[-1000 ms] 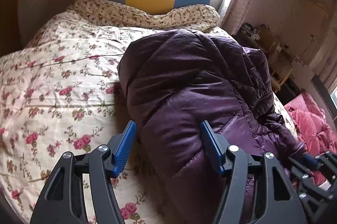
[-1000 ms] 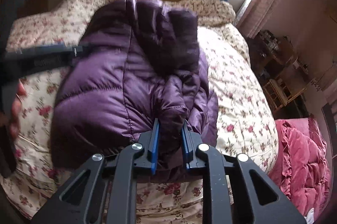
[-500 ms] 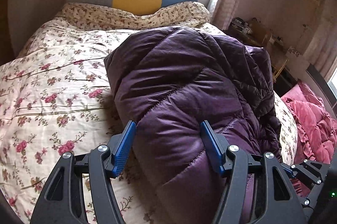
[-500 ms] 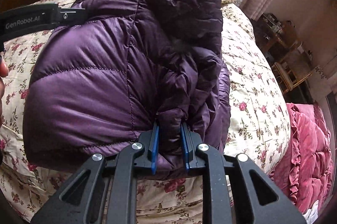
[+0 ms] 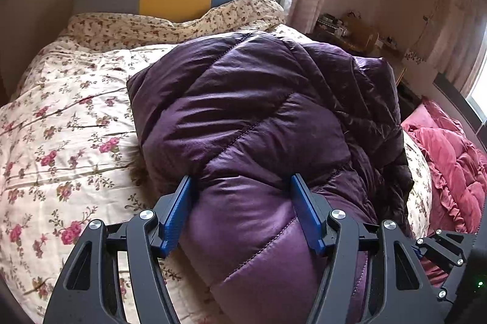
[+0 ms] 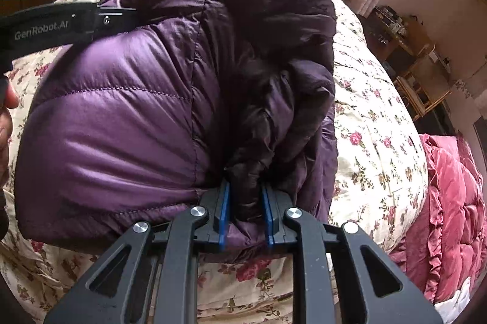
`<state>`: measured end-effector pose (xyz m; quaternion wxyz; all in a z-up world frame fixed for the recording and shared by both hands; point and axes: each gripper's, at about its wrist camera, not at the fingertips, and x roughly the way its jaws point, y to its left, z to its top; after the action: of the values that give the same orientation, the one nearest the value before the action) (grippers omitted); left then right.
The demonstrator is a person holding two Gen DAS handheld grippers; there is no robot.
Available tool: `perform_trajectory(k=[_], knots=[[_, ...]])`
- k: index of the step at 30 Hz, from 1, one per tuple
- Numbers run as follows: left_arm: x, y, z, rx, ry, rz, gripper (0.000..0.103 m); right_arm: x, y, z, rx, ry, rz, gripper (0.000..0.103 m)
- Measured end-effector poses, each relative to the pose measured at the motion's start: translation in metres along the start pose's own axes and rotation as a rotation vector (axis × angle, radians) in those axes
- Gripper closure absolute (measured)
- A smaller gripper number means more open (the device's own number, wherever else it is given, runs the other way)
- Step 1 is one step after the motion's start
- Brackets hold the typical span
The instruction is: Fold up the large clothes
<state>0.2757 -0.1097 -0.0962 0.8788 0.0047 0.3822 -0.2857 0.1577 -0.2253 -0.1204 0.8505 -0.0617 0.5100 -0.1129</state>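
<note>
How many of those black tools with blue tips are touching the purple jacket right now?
2. The right tool is clamped on a bunched fold at the purple jacket's near edge; the left tool sits open, straddling its padded near-left part.

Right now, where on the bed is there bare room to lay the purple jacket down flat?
Bare floral quilt lies left of the purple jacket, up to the pillow. A narrower strip runs between the jacket and the pink blanket. The middle is crowded by the jacket and both grippers.
</note>
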Motion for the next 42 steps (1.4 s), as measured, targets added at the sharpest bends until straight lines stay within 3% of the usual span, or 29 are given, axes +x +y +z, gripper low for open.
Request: perform_trajectory(k=[3,7,19,34,42], knots=[[-0.002,0.003,0.001,-0.004,0.0,-0.007,0.039,-0.011,0.002,0.001,-0.007,-0.014,-0.017,0.084],[-0.007,0.005,0.002,0.007,-0.008,-0.004,0.039,-0.028,0.005,0.002,-0.004,-0.038,-0.044,0.07],[-0.026,0.009,0.009,0.043,-0.05,0.016,0.039,-0.069,0.002,0.033,0.037,-0.157,-0.055,0.065],[-0.024,0.021,0.027,0.051,-0.059,0.043,0.039,-0.033,-0.001,0.08,0.064,-0.167,-0.115,0.065],[-0.011,0.025,0.035,0.054,-0.048,0.035,0.039,-0.007,-0.003,0.085,0.074,-0.123,-0.14,0.065]])
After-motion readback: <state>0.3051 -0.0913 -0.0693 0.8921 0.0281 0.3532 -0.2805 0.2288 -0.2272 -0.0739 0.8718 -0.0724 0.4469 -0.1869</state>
